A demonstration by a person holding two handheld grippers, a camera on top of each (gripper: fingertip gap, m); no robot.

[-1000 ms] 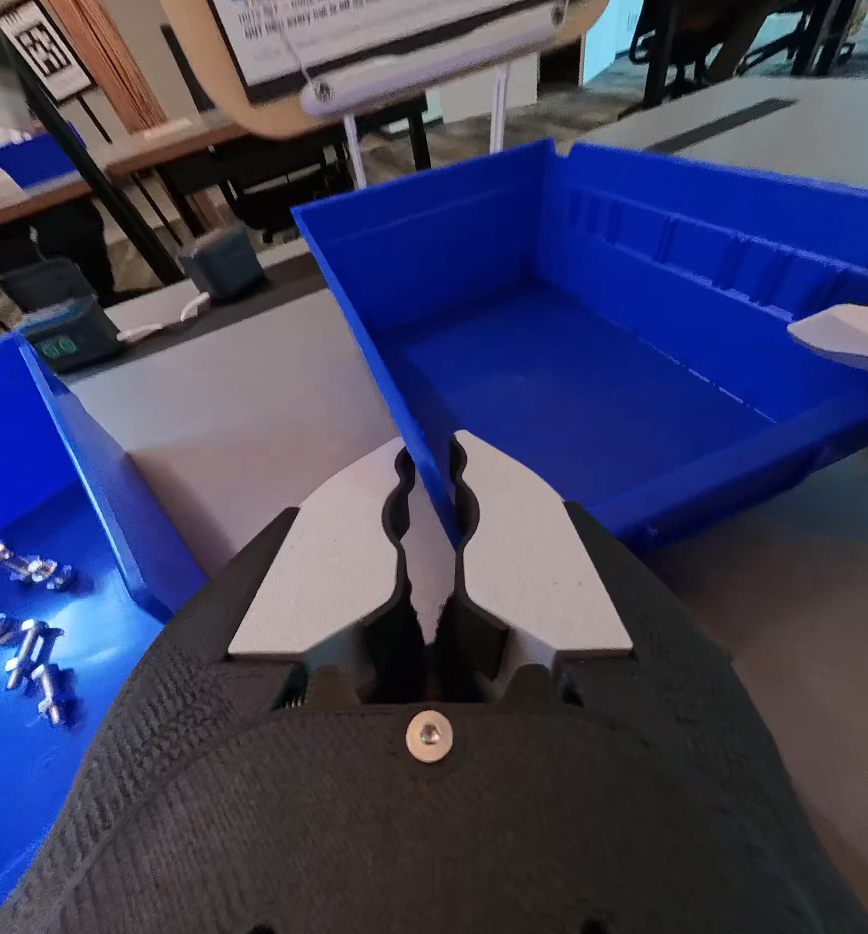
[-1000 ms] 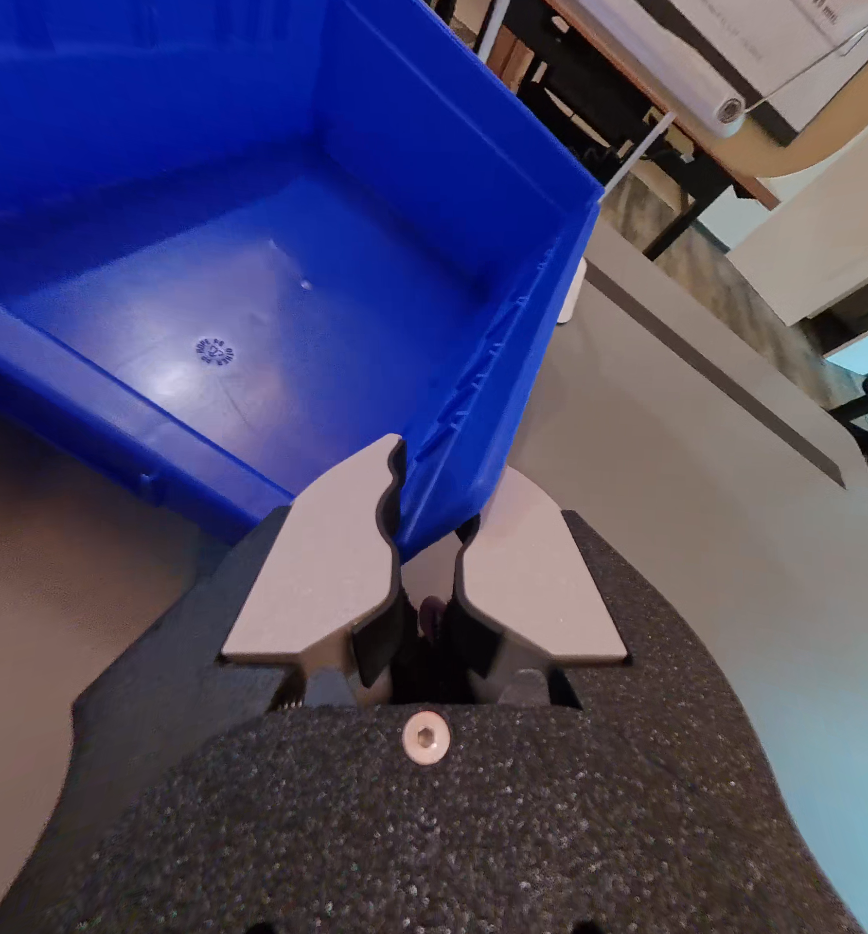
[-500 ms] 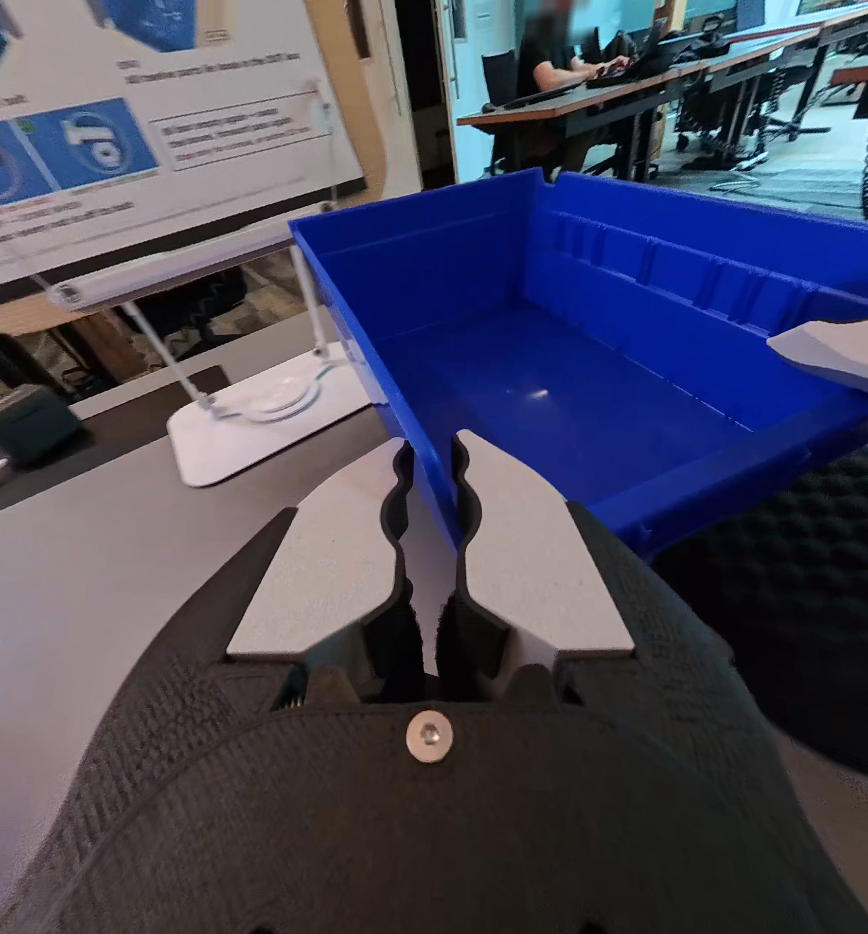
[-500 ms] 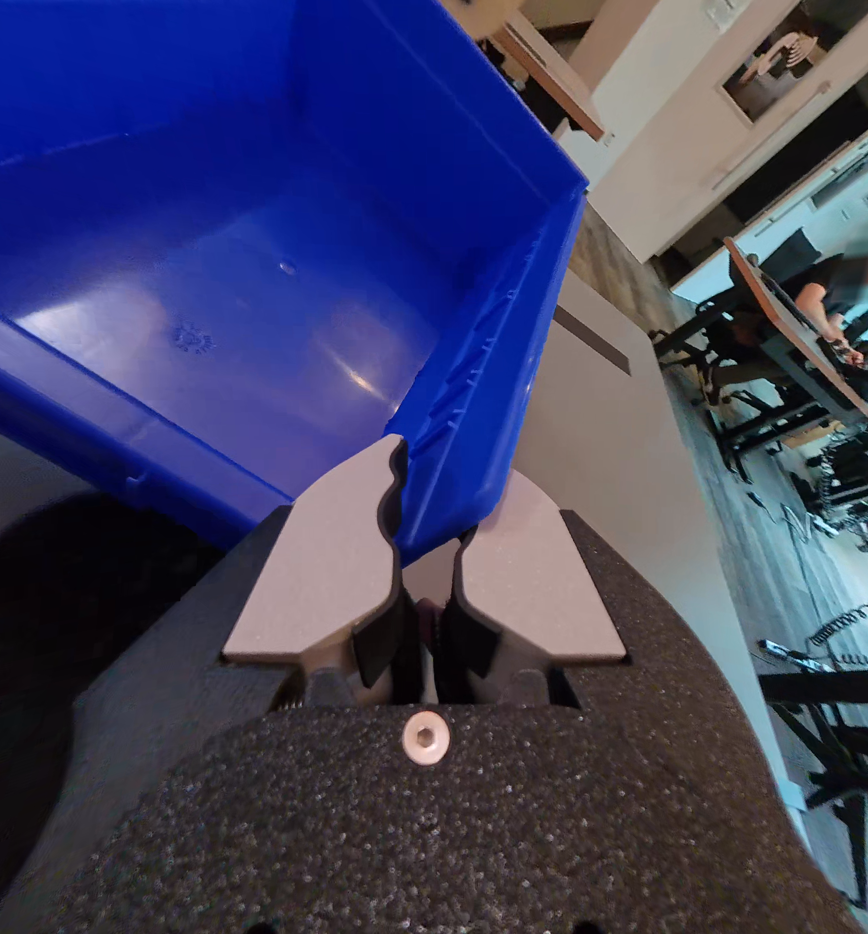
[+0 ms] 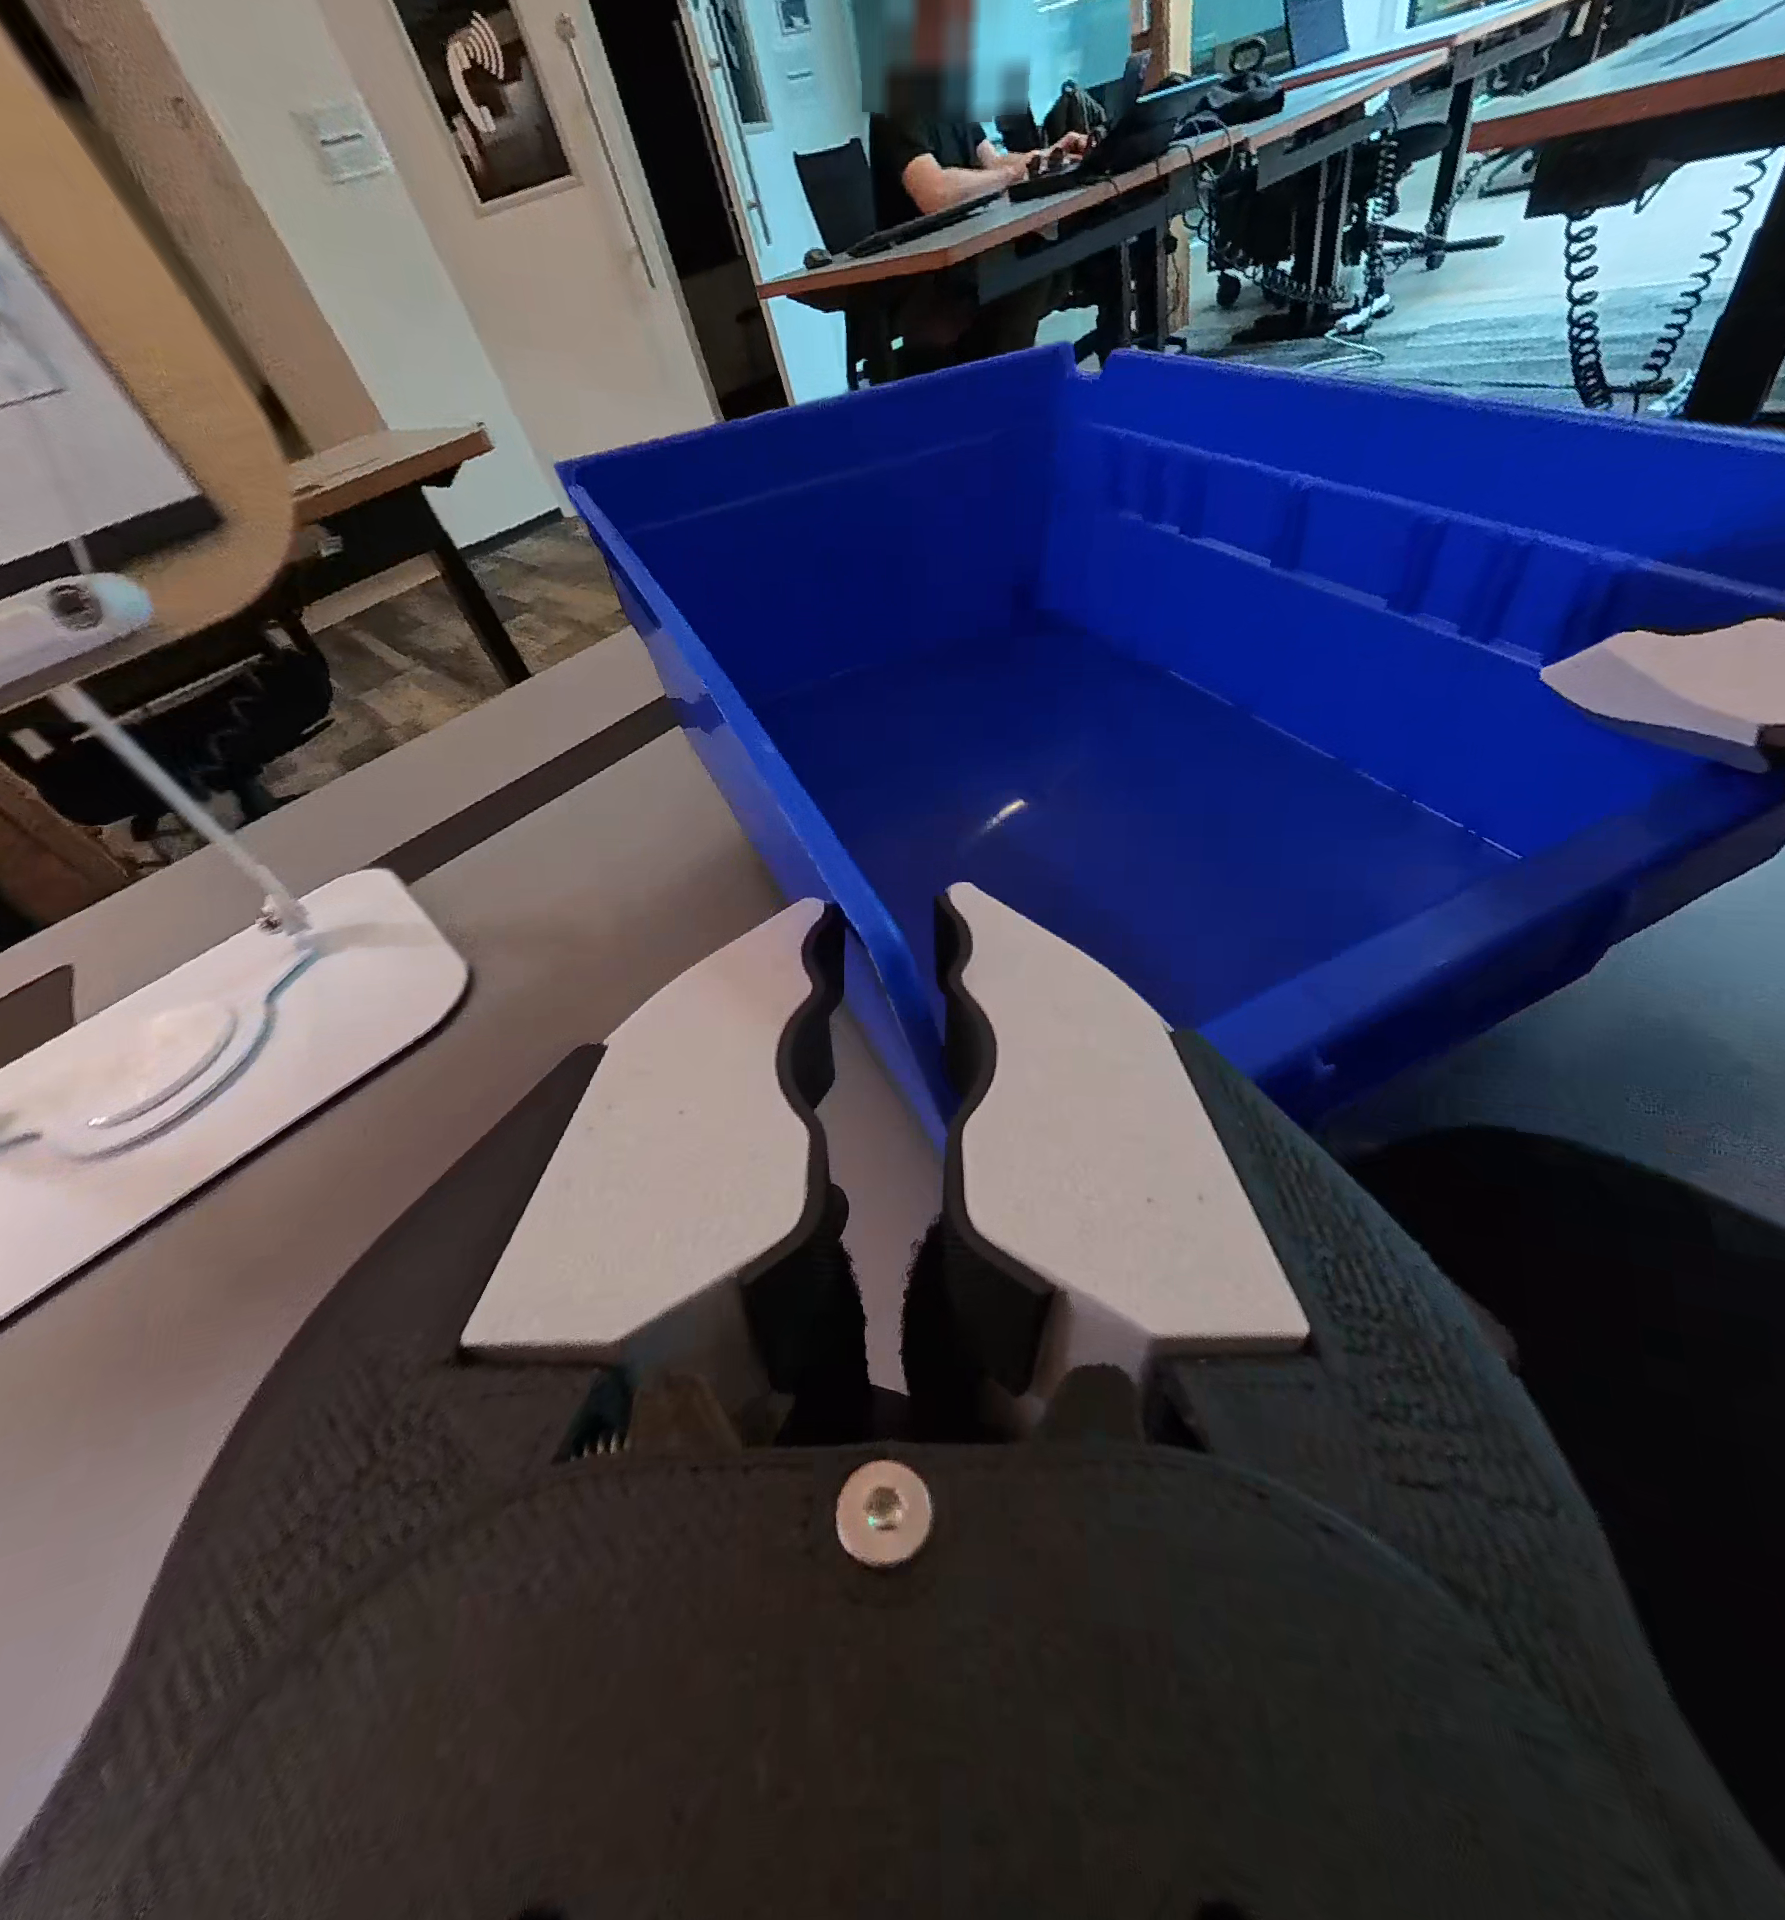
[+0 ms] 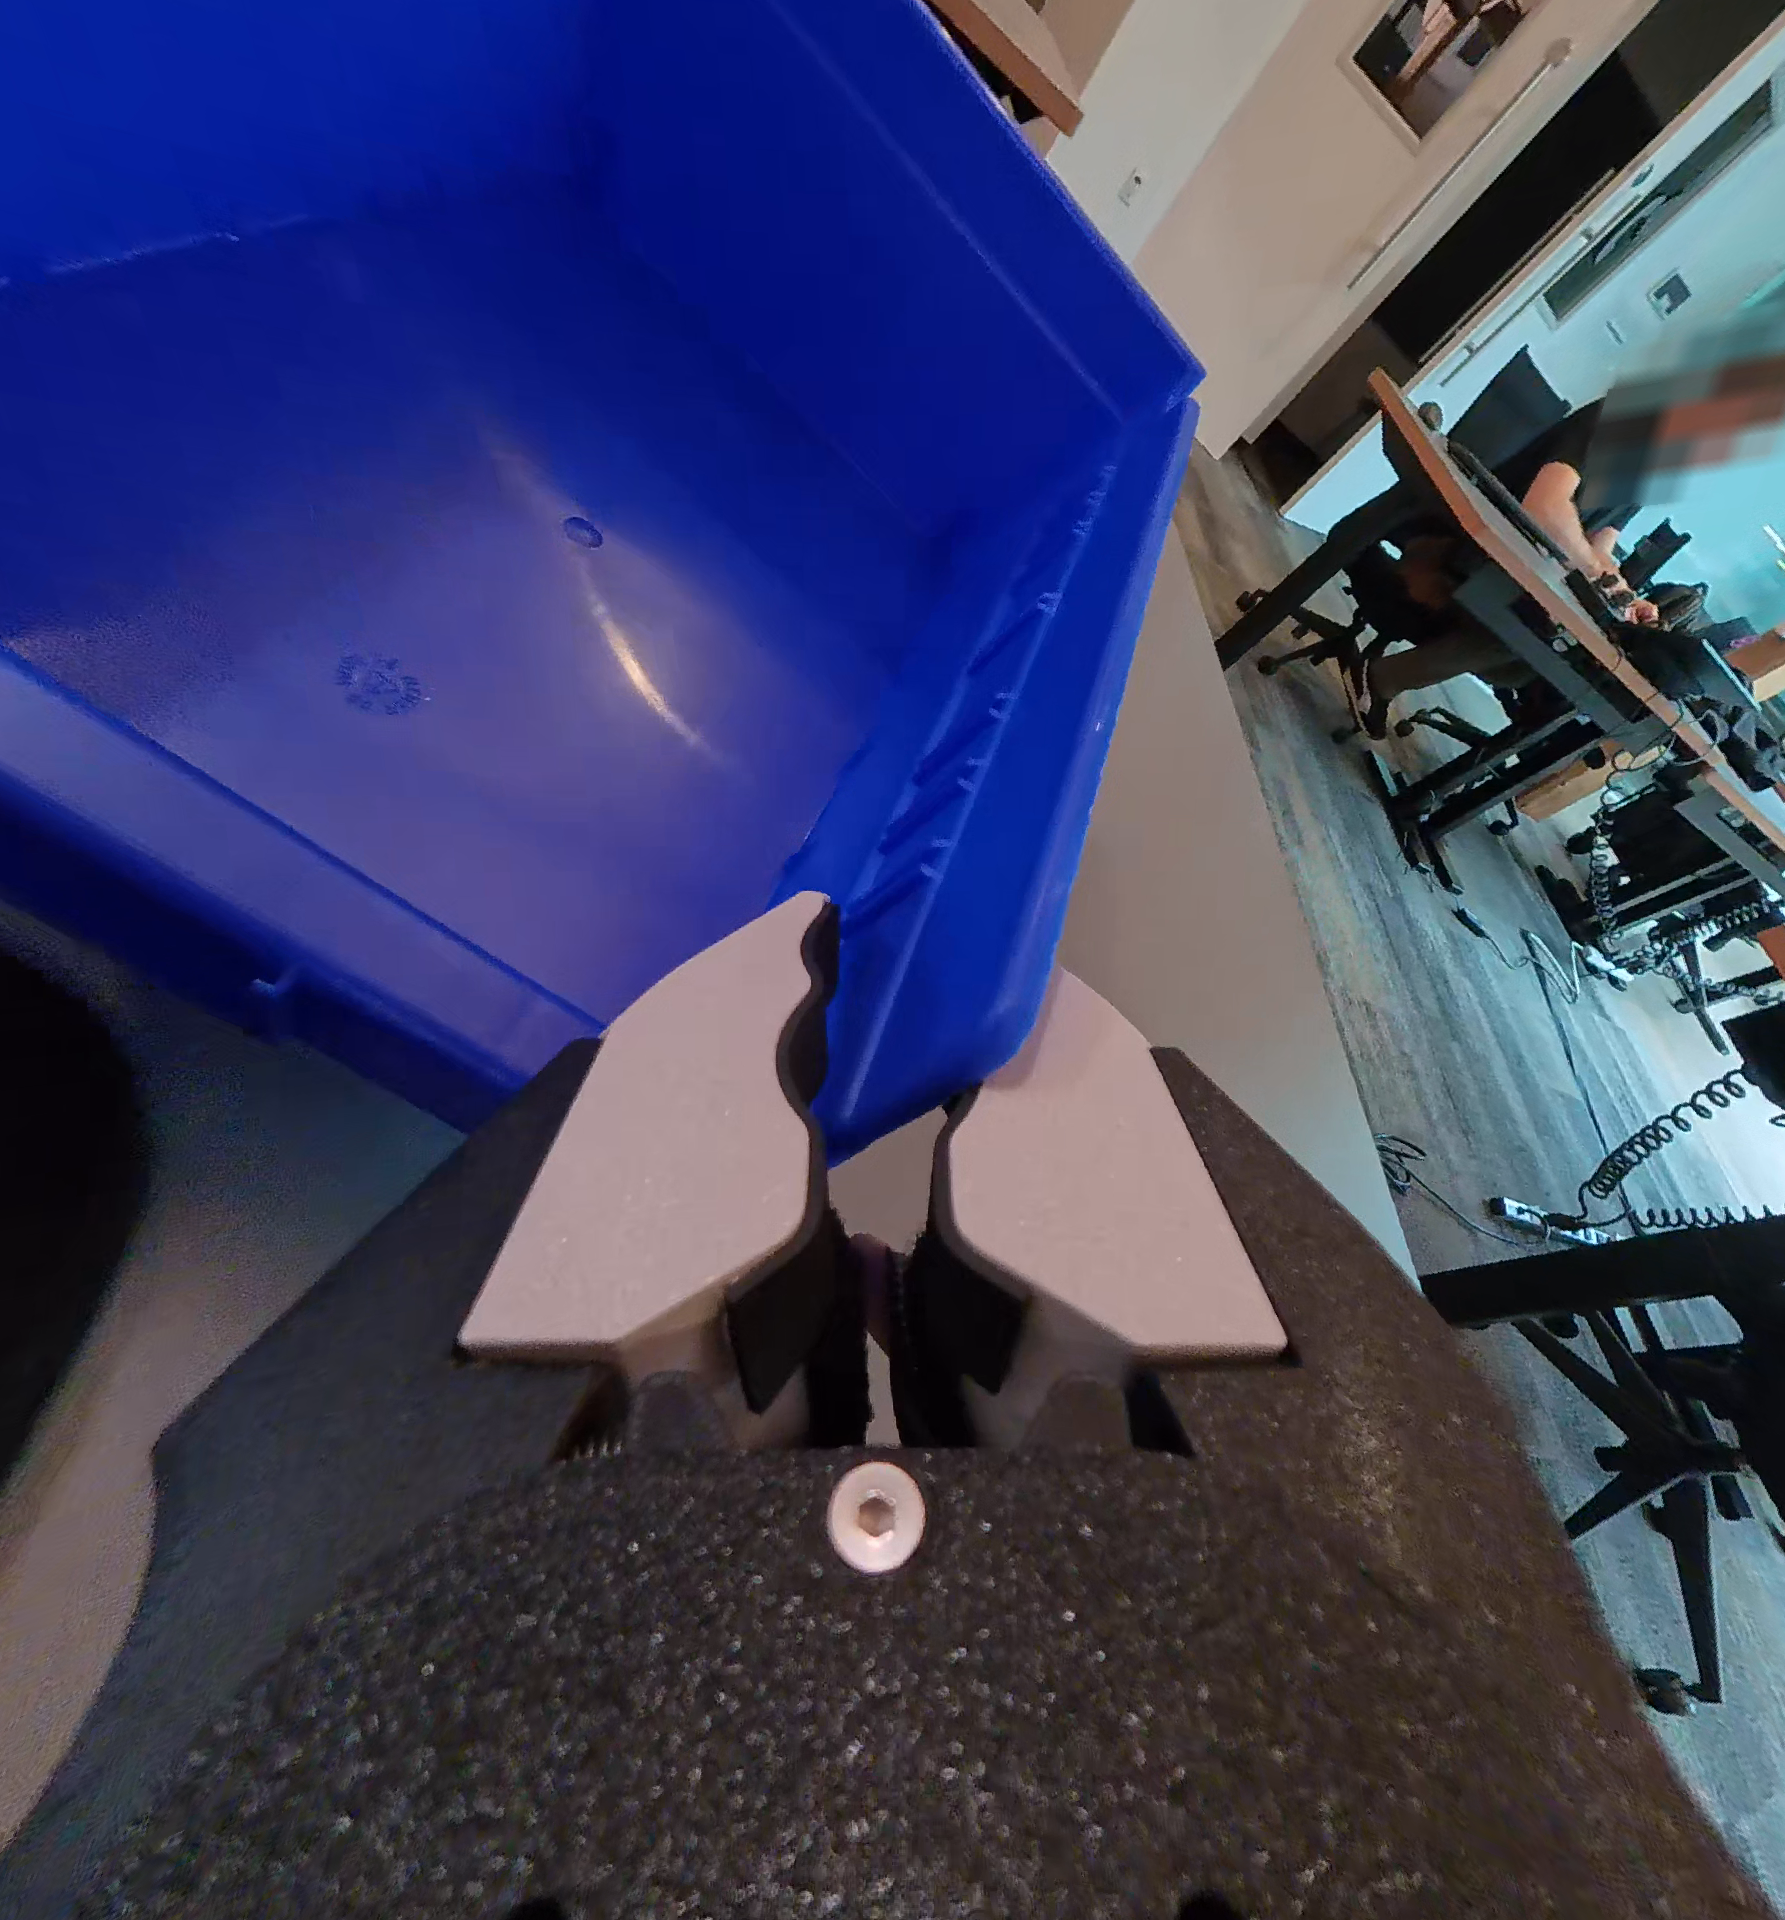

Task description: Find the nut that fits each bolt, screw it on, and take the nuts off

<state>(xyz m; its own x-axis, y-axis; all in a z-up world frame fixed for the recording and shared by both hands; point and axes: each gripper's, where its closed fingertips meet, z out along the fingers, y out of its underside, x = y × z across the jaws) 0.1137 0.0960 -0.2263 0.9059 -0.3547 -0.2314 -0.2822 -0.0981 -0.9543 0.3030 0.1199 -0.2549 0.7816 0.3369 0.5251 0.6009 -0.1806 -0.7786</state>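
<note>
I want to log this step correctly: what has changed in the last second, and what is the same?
The blue bin was carried rightward: the second bin holding bolts and the small devices left the left wrist view, and a white stand base entered. The left gripper and right gripper remain clamped on opposite side walls. The bin remains empty.

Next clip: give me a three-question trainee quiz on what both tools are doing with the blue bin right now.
1. True or false: the bin holds bolts.
2. Which wall does the left tool clamp: A) the bin's left side wall, B) its low front lip, C) its back wall?
3. Fill in: the right tool is shut on the bin's ____ side wall.

Key: 1. False, its floor is bare. 2. A. 3. right; its finger shows at that wall in the left wrist view.
</note>
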